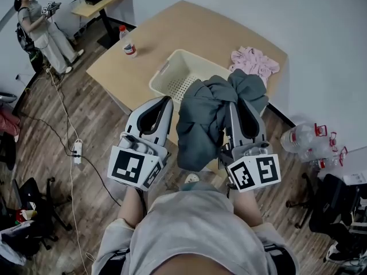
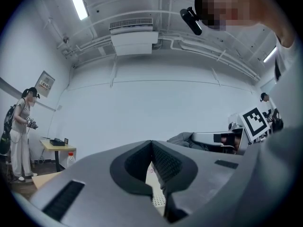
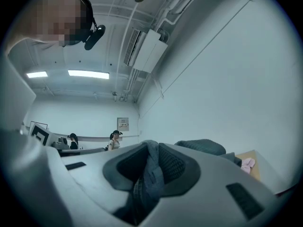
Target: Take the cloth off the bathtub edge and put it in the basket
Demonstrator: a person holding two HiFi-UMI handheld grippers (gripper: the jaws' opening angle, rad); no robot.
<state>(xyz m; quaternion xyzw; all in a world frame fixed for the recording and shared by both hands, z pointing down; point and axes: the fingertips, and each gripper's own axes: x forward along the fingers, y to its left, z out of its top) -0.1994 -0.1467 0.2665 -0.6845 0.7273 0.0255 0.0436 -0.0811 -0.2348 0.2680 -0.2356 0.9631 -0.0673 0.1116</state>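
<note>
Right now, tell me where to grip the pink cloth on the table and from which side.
Grip a raised fold at the top of the pink cloth, coming straight down from above. It lies crumpled in a low heap on the table, so probably only its ridges give the jaws purchase.

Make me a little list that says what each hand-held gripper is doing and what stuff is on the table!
held thing: grey cloth, hanging in the air, not in the basket
holder: right hand-held gripper, jaws shut on the cloth
other one: left hand-held gripper, jaws shut, nothing between them
basket spot: on the wooden table
also on the table: pink cloth beyond the basket, bottle off to its left
</note>
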